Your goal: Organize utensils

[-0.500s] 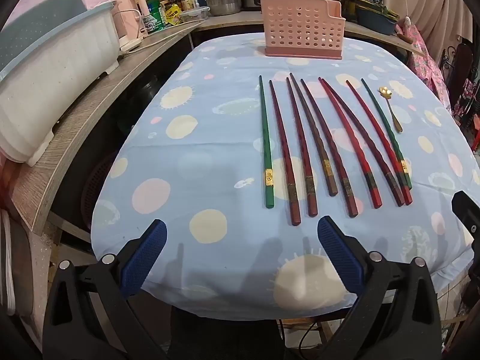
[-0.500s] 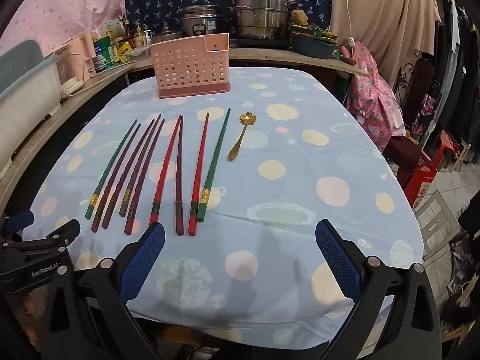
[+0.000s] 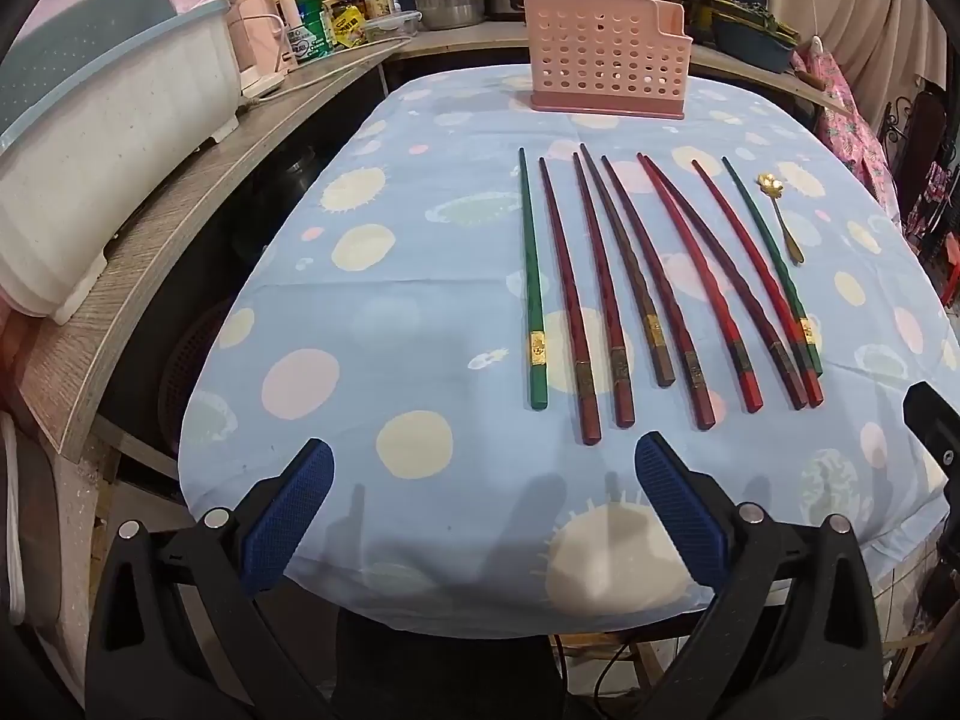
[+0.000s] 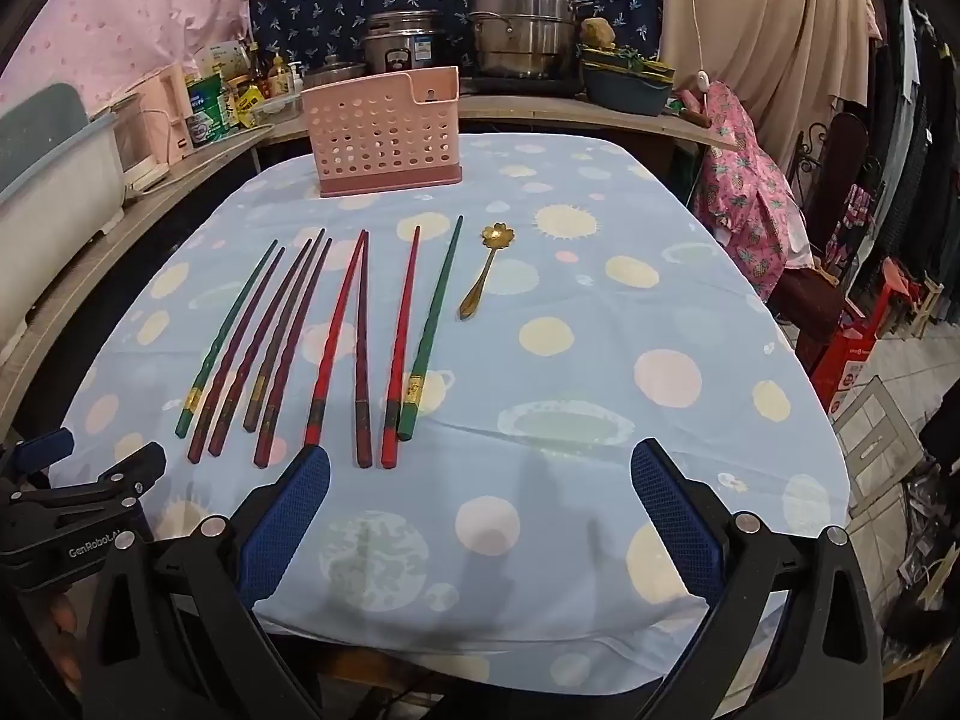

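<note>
Right gripper (image 4: 480, 498) low at the near edge, blue pads spread wide, nothing between them. Nine chopsticks (image 4: 360, 354) fanned side by side on the dotted blue tablecloth (image 4: 660, 324), thick ends near, tips pointing far. Gold spoon (image 4: 485, 273) just right of the rightmost green chopstick (image 4: 431, 330), apart from it. Pink perforated holder (image 4: 384, 132) upright at the far edge. Left gripper (image 4: 78, 480) at the near left corner.

Nine long chopsticks (image 3: 648, 282), red, maroon and green, lying side by side, tips toward twelve o'clock. Small gold spoon (image 3: 780, 216) just beside, at three o'clock. Pink perforated holder (image 3: 606, 60) upright beyond, at twelve o'clock.
</note>
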A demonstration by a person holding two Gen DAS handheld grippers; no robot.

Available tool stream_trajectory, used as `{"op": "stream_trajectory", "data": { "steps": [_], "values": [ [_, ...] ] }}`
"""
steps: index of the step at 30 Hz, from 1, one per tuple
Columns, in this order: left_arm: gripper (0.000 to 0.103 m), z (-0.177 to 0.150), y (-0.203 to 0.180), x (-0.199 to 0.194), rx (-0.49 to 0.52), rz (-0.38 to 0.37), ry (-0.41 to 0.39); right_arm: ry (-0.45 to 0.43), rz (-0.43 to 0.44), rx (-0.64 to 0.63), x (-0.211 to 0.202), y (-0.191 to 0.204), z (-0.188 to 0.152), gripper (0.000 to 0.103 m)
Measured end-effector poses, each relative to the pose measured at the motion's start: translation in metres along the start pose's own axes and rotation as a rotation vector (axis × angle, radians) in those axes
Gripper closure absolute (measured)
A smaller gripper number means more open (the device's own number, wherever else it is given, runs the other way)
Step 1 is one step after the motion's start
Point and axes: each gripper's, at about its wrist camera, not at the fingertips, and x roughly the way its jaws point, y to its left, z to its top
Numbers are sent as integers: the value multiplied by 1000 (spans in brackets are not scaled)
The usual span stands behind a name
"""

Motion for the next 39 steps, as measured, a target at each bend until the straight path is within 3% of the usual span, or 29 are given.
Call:
{"op": "stream_trajectory", "data": {
  "steps": [39],
  "values": [
    [7,-3,-4,0,-2,-4,-1,1,3,-1,-1,4,-1,7]
  ]
}}
